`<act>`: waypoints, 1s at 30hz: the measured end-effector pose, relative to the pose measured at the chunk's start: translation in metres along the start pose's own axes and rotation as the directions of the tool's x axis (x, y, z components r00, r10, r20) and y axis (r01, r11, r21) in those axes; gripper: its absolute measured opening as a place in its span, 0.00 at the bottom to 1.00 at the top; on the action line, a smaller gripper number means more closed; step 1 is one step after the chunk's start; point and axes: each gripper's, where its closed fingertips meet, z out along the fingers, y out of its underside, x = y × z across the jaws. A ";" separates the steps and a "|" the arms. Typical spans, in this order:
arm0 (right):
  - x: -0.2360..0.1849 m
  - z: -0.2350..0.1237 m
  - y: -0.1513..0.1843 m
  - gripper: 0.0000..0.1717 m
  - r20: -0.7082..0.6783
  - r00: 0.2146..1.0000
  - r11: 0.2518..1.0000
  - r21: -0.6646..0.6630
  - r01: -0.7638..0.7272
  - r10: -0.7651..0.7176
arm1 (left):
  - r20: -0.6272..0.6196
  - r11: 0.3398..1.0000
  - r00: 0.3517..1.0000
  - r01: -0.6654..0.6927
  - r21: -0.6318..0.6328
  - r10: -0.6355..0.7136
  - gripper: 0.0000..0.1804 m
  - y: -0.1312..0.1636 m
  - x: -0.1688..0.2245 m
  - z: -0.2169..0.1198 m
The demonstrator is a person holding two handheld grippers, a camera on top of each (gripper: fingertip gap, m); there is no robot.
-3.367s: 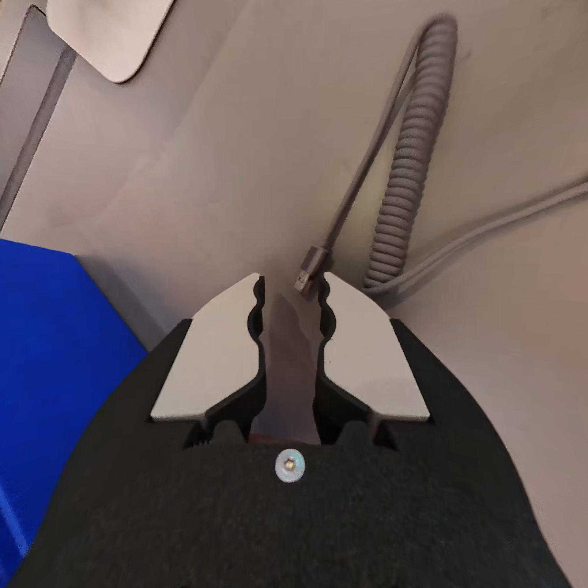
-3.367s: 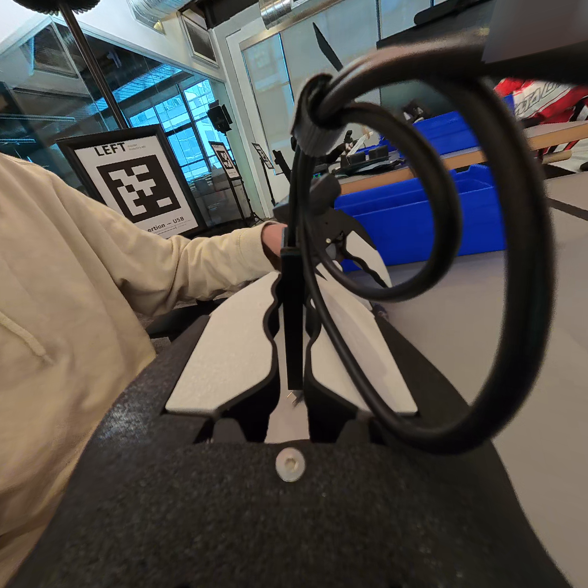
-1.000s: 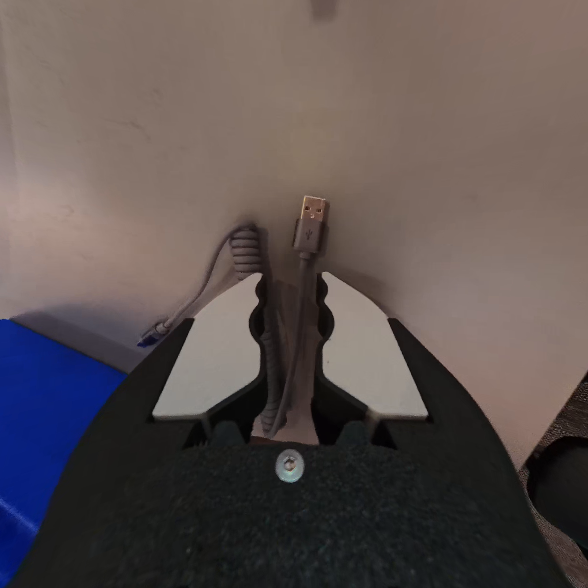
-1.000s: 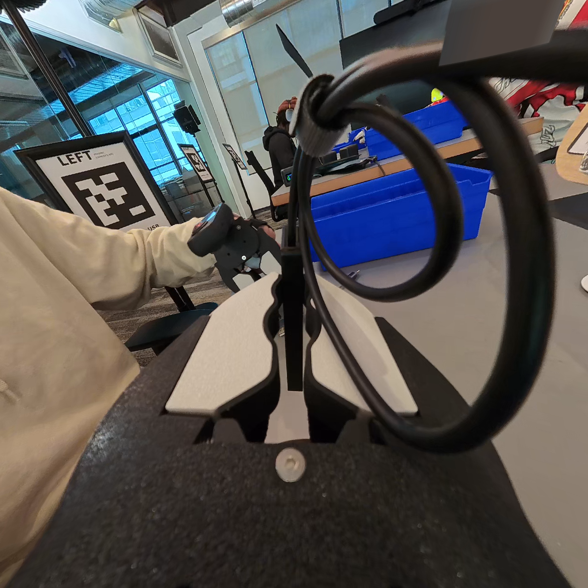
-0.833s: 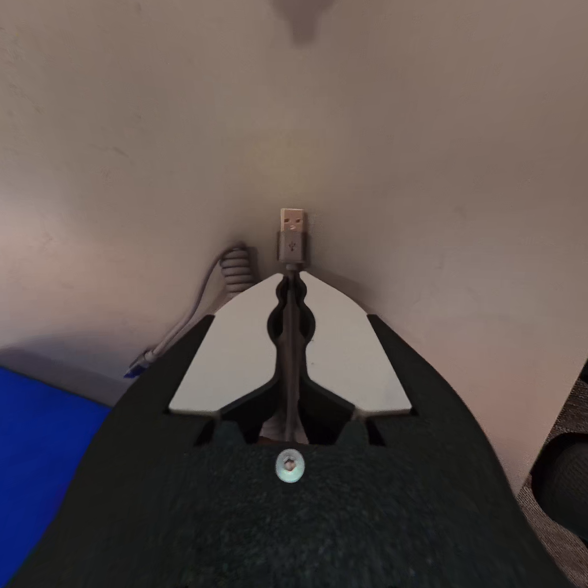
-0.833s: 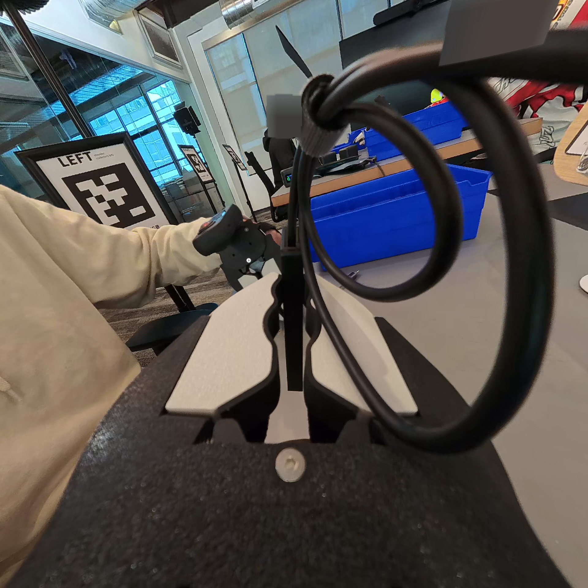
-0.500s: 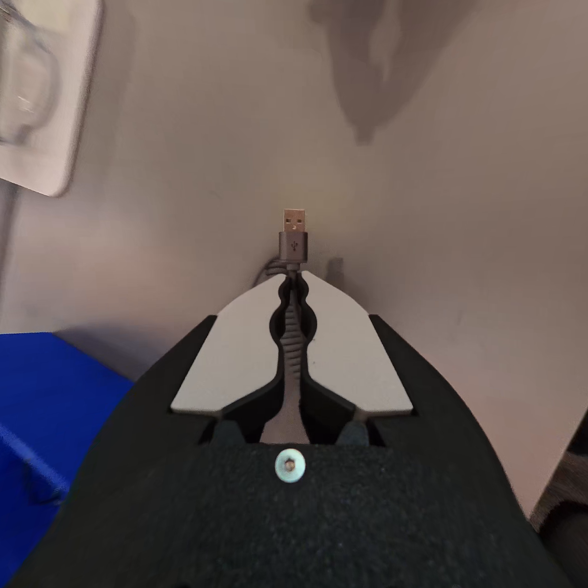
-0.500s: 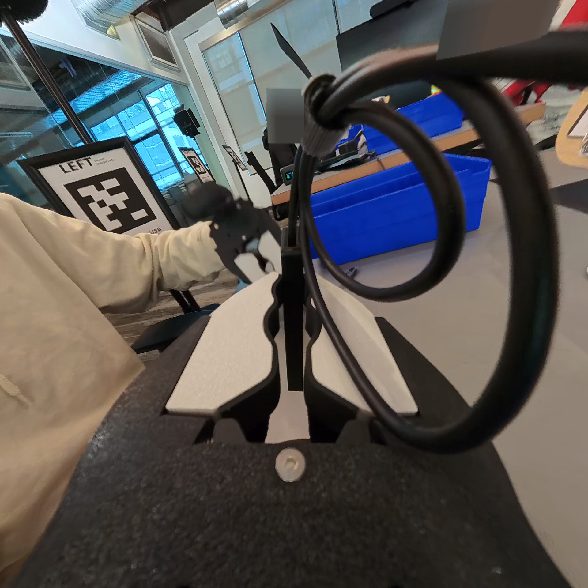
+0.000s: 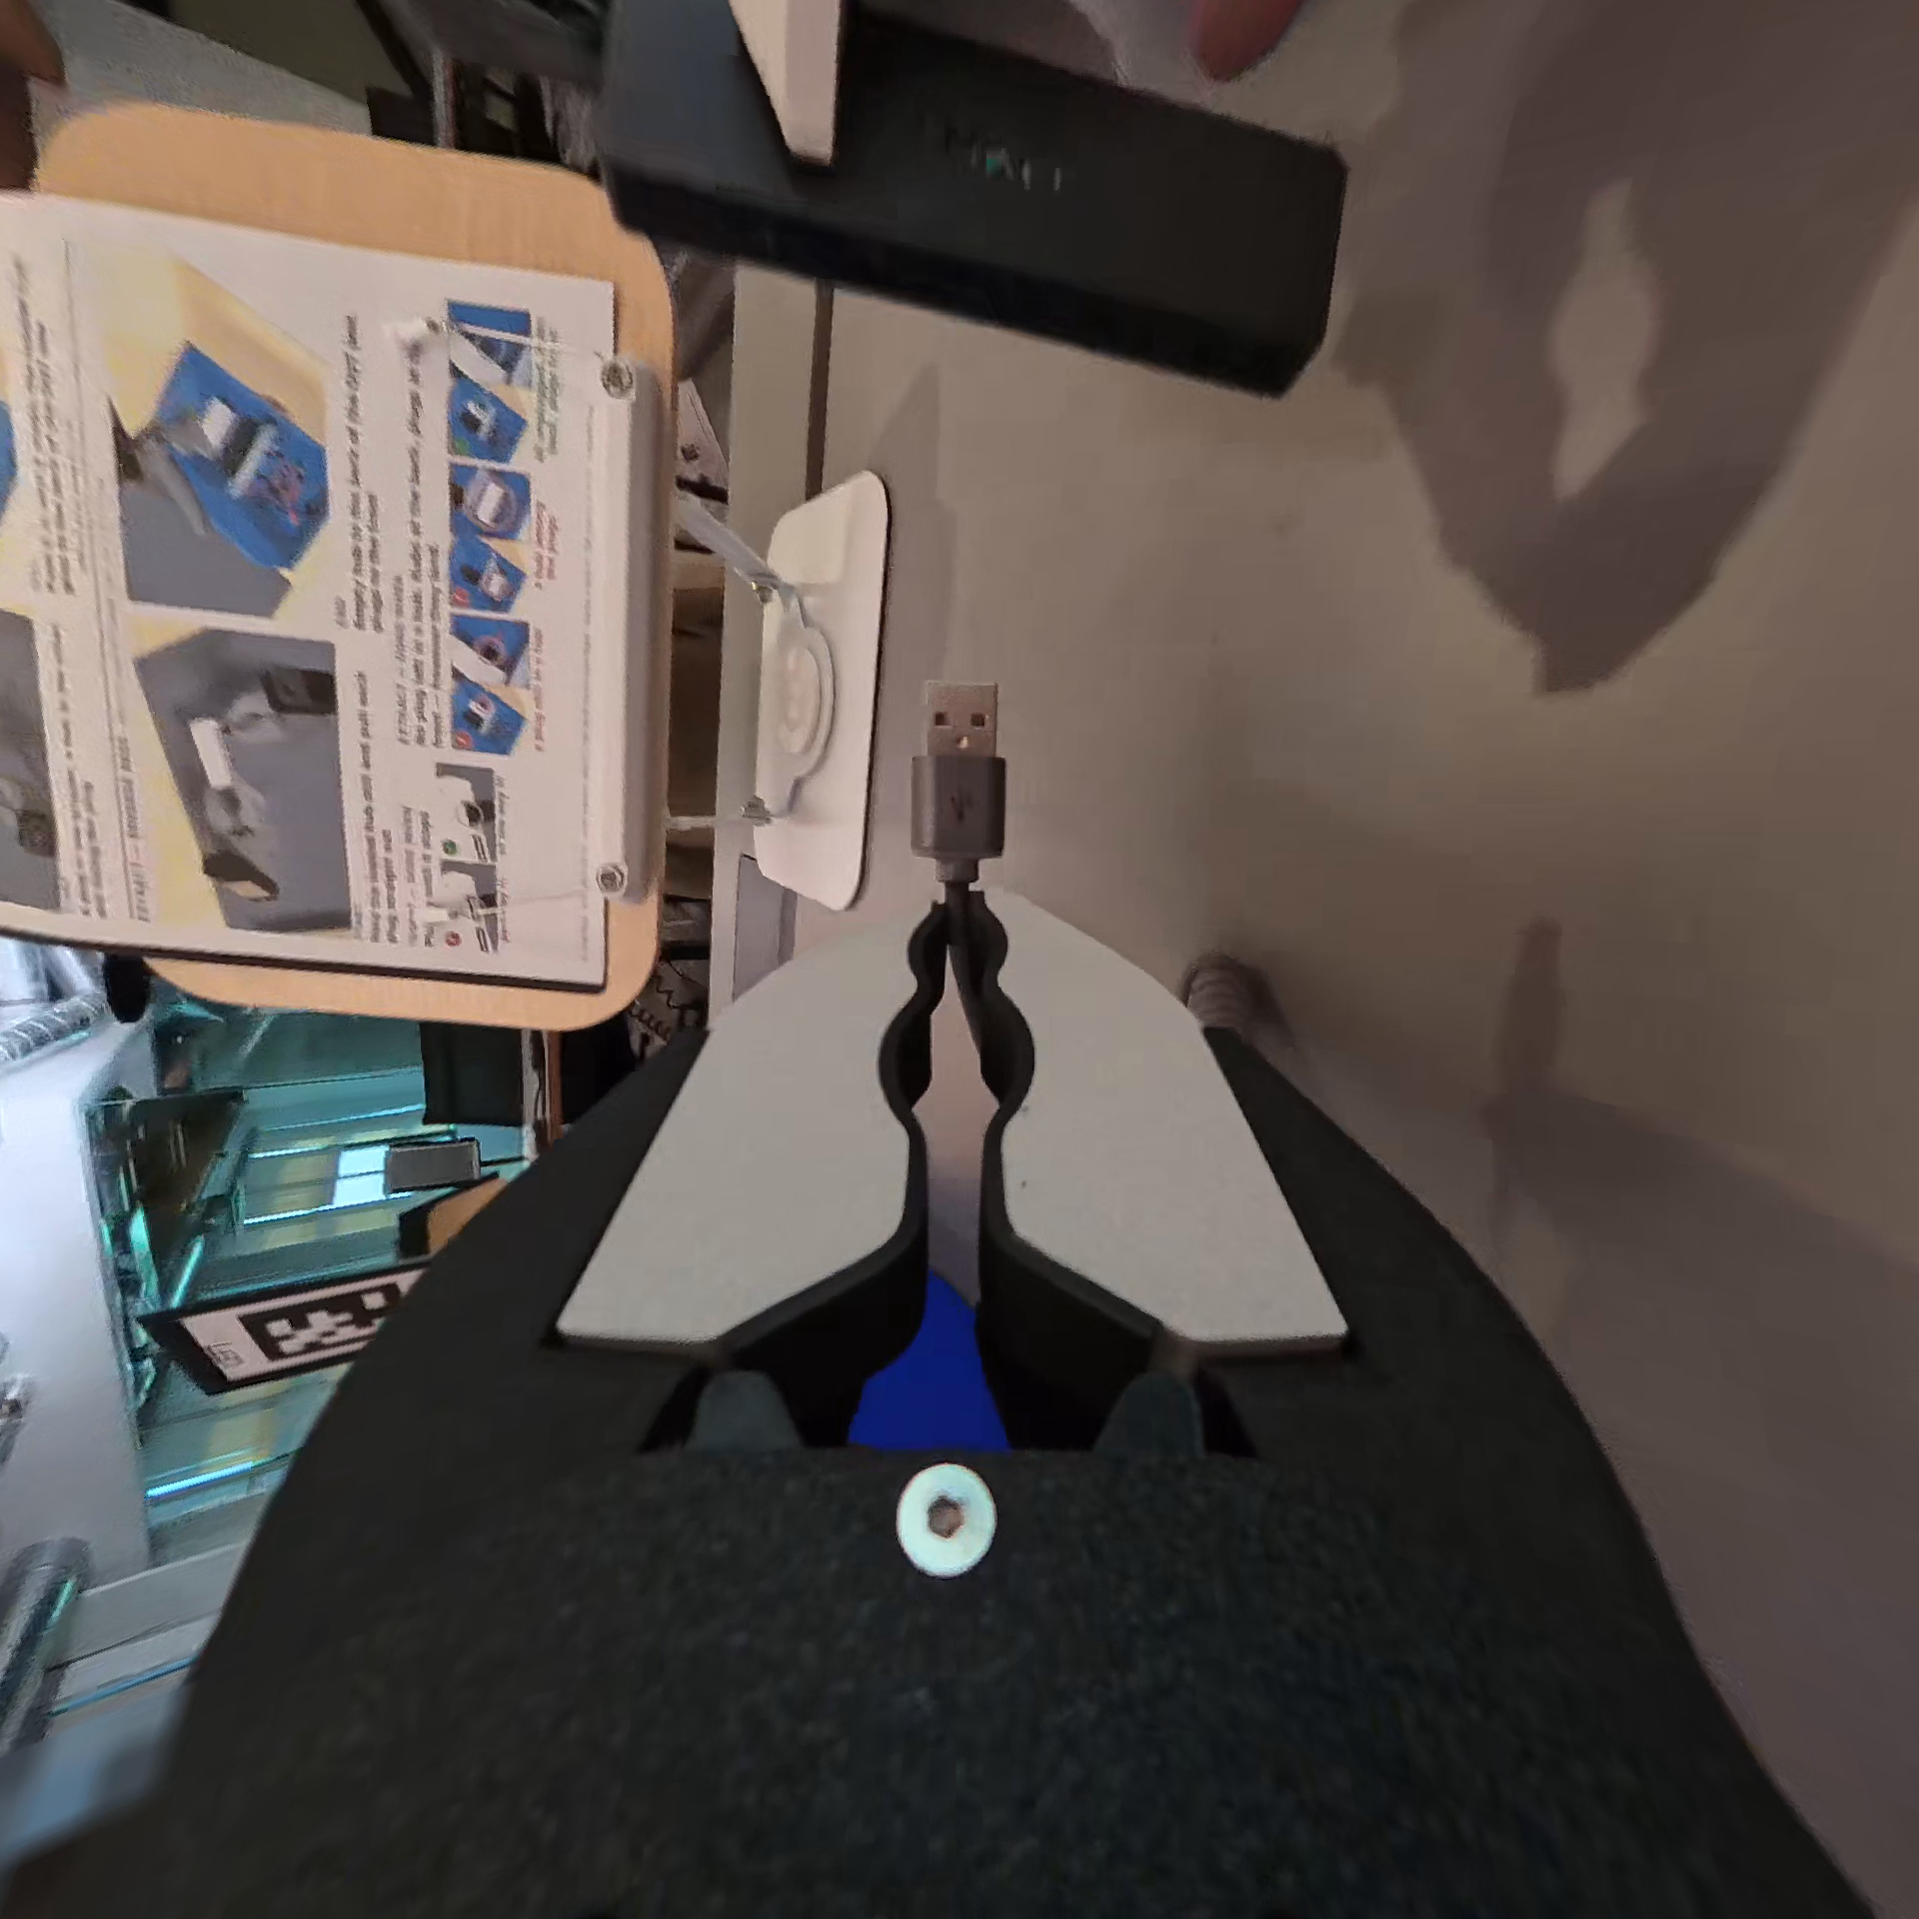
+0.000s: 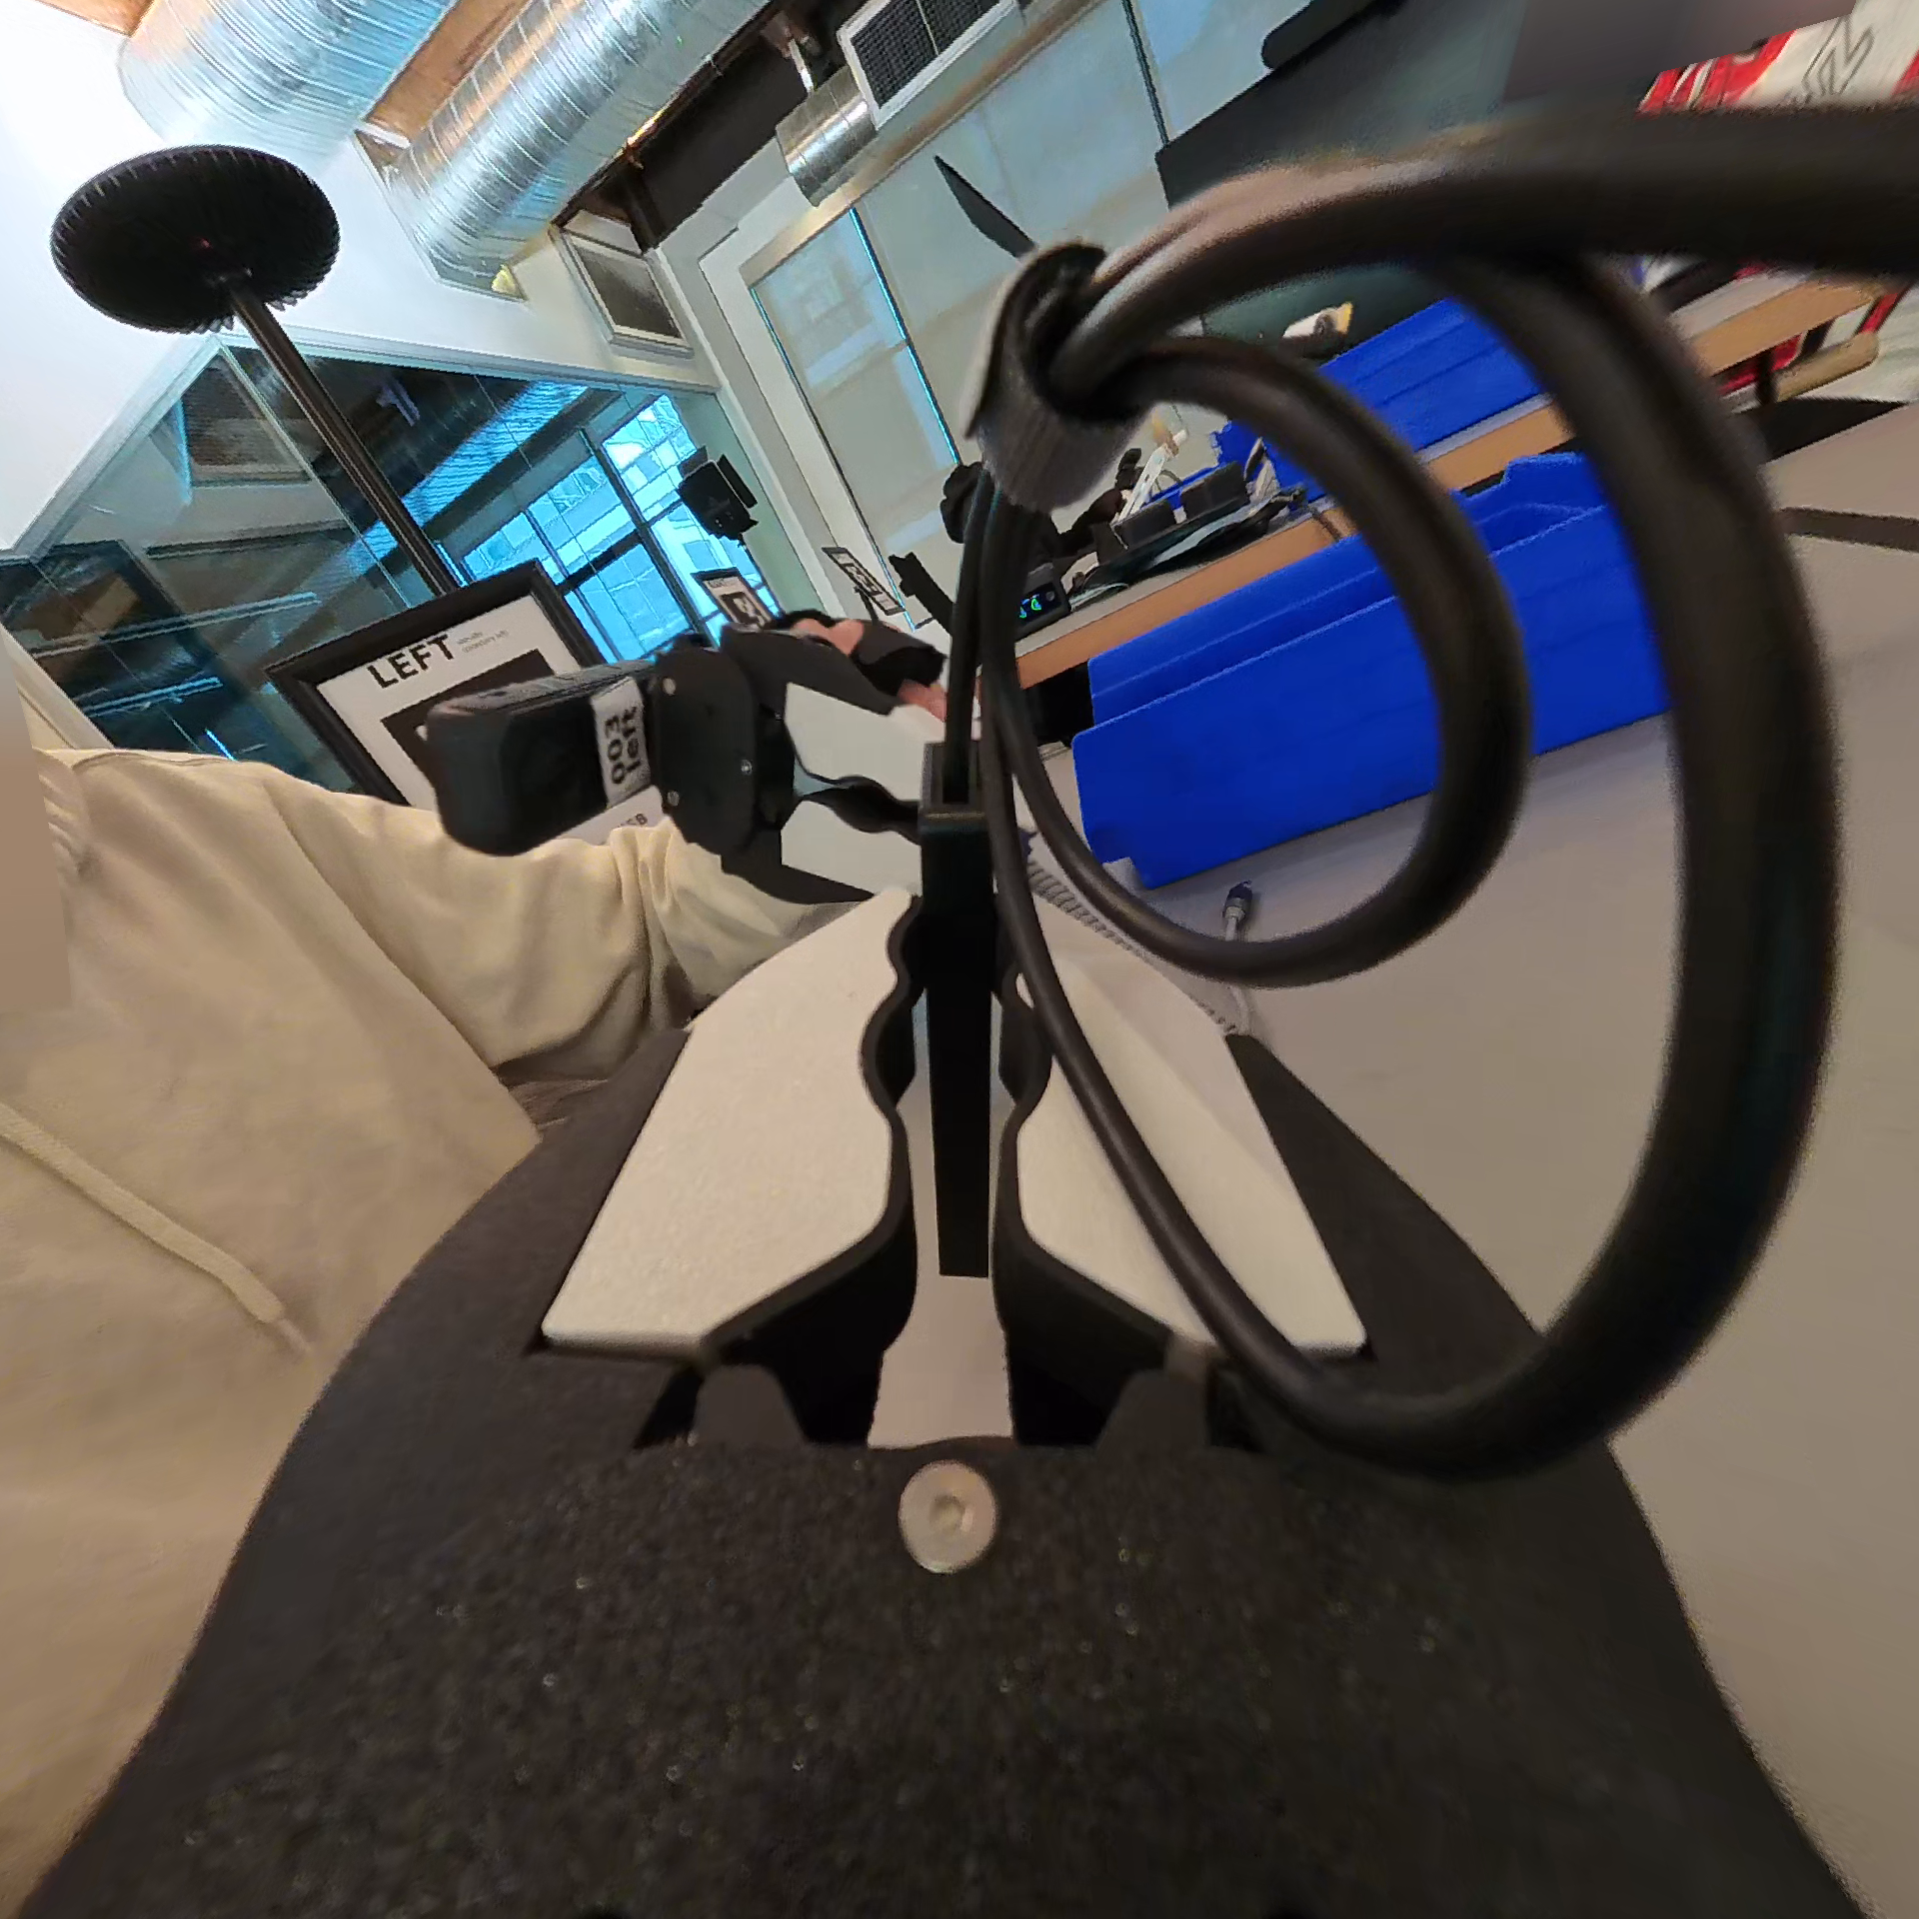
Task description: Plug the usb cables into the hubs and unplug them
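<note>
In the left wrist view my left gripper (image 9: 961, 919) is shut on the grey USB cable just behind its plug (image 9: 958, 791), which sticks out past the fingertips with its metal end pointing forward. The black USB hub (image 9: 966, 197) hangs across the top of that view, held by the right gripper. In the right wrist view my right gripper (image 10: 955, 924) is shut on the black hub (image 10: 957, 1038), seen edge-on between the pads, with its thick black cable (image 10: 1703, 935) looping to the right. The left gripper (image 10: 717, 758) shows beyond it, raised off the table.
A clipboard with an instruction sheet (image 9: 312, 582) and a white pad (image 9: 820, 685) lie left of the plug. Blue bins (image 10: 1350, 706) stand on the grey table (image 10: 1558, 1038). A cream sleeve (image 10: 260, 987) fills the left. A loose connector (image 10: 1236, 914) lies on the table.
The left gripper closed on the grey cable behind its plug, lifted it off the table and swung it toward the hub. The right gripper kept its hold on the hub.
</note>
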 end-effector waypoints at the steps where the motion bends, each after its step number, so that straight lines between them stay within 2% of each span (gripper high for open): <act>1: 0.001 0.001 0.001 0.06 -0.001 1.000 1.000 -0.004 -0.007 0.007 | -0.001 1.000 1.000 -0.005 0.004 0.005 0.02 -0.004 0.000 0.002; 5: 0.005 0.003 0.006 0.06 -0.013 1.000 1.000 -0.020 -0.021 0.020 | 0.029 1.000 1.000 -0.010 0.027 0.010 0.02 -0.023 -0.007 0.008; 11: 0.007 0.006 0.010 0.06 -0.026 1.000 0.999 -0.035 -0.010 0.009 | 0.003 0.999 1.000 -0.006 0.041 0.006 0.02 -0.040 -0.005 0.019; 25: 0.013 0.008 0.018 0.06 -0.077 0.996 0.996 -0.088 0.029 -0.036 | -0.036 0.999 0.999 -0.002 0.045 0.004 0.02 -0.042 0.001 0.022; 30: 0.011 0.009 0.020 0.06 -0.055 0.998 0.996 -0.092 0.013 -0.018 | -0.034 0.999 0.999 0.005 0.036 -0.004 0.02 -0.041 0.001 0.021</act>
